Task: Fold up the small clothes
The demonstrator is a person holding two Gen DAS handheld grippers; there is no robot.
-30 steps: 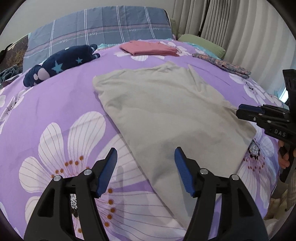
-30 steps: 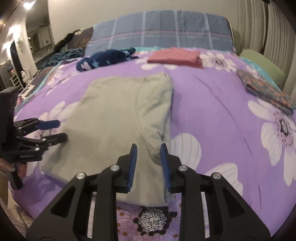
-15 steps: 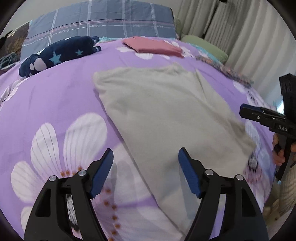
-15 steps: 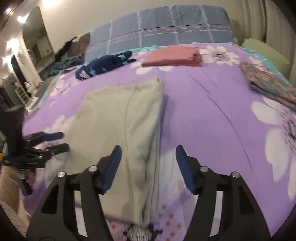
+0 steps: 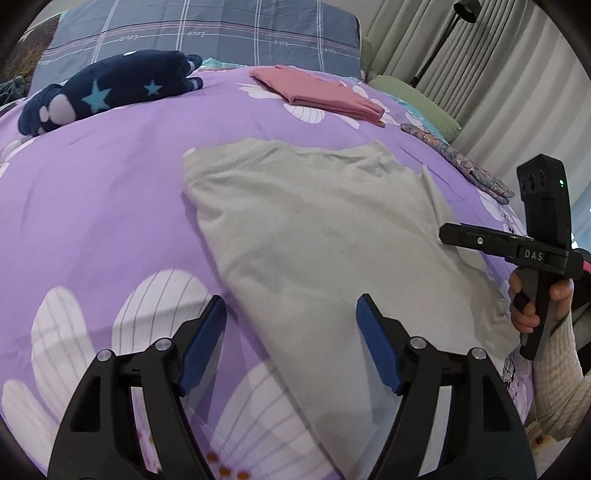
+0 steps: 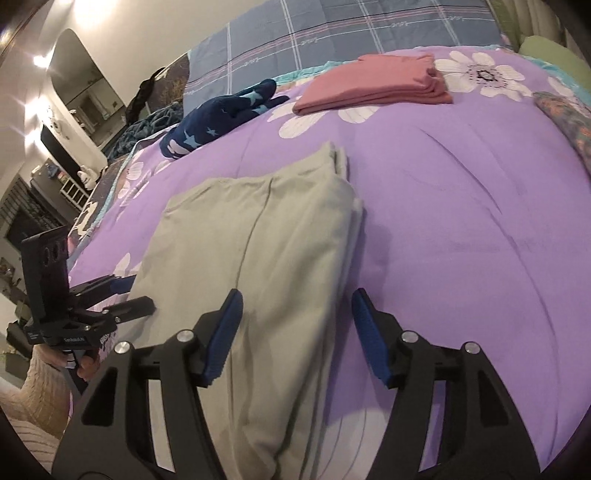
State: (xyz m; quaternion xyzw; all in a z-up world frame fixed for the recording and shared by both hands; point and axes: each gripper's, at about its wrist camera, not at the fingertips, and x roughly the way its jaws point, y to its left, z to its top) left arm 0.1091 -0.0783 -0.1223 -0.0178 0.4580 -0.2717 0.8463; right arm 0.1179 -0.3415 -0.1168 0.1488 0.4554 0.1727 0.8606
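A beige-grey garment (image 5: 325,236) lies flat on the purple flowered bedspread (image 5: 110,192), folded lengthwise with its sides turned in. My left gripper (image 5: 291,332) is open and empty above its near left edge. My right gripper (image 6: 295,328) is open and empty above the garment's right folded edge (image 6: 258,266). The right gripper also shows in the left wrist view (image 5: 480,240), at the garment's right side. The left gripper shows in the right wrist view (image 6: 122,295), at the garment's left edge.
A folded pink garment (image 5: 317,94) and a navy star-patterned garment (image 5: 99,92) lie farther back, before a grey plaid pillow (image 5: 207,33). A floral patterned cloth (image 5: 458,162) and a green pillow (image 5: 413,103) lie at the right. Curtains hang beyond.
My right gripper has opened from nearly shut and let go of the garment's folded edge. Both grippers have risen and tilted a little over the bed. The garment lies still.
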